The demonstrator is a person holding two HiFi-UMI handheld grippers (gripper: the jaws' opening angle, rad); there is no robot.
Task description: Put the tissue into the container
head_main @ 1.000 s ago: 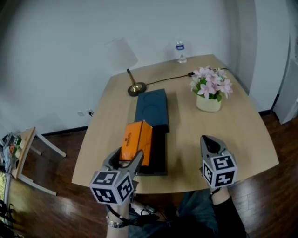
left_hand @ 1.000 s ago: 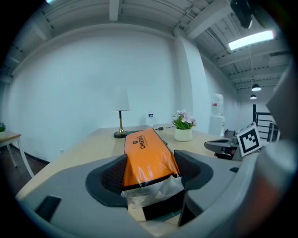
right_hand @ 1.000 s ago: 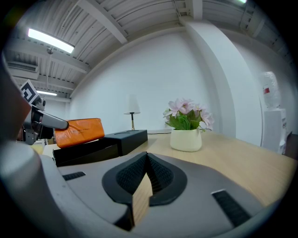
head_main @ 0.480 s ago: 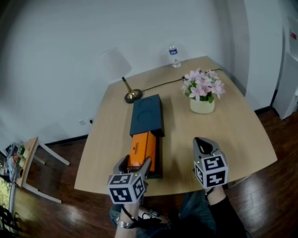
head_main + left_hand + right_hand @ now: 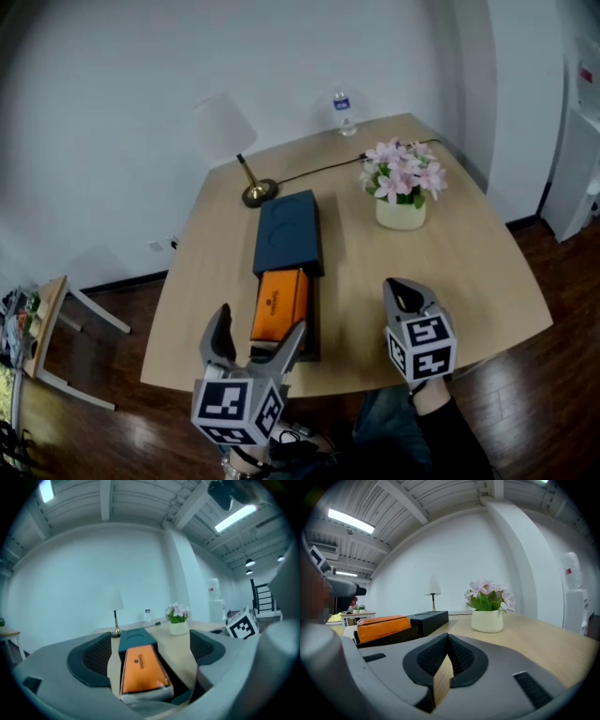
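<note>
Tissue pack (image 5: 279, 305) (orange, oblong, with a plastic-wrapped end) lies lengthwise inside the black rectangular open container (image 5: 314, 317) near the 6 o'clock edge of the light wooden desk (image 5: 469, 272), and its top stands above the container's low wall. The dark blue rectangular lid (image 5: 288, 232) lies flat on the desk at 12 o'clock from the tissue pack, its near end touching the container. The left tongs (image 5: 260, 328) hang over the desk's 6 o'clock edge with jaws wide apart and opening; in the left gripper view the tissue pack's near end shows between the two dark pads (image 5: 89, 660), but neither pad presses on it. The right tongs (image 5: 401, 292) hover at 3 o'clock from the container, apart from it, and the right gripper view shows the jaws closed together with nothing between them. A cream pot of pink flowers (image 5: 400, 212) stands at 2 o'clock from the container, well apart from it. A brass-stemmed lamp with a white shade (image 5: 246, 178) stands at 11 o'clock, just beyond the lid, and a black cable (image 5: 319, 171) runs from its base toward 3 o'clock behind the flowers. A small clear water bottle (image 5: 343, 112) stands upright at the desk's 12 o'clock edge.
</note>
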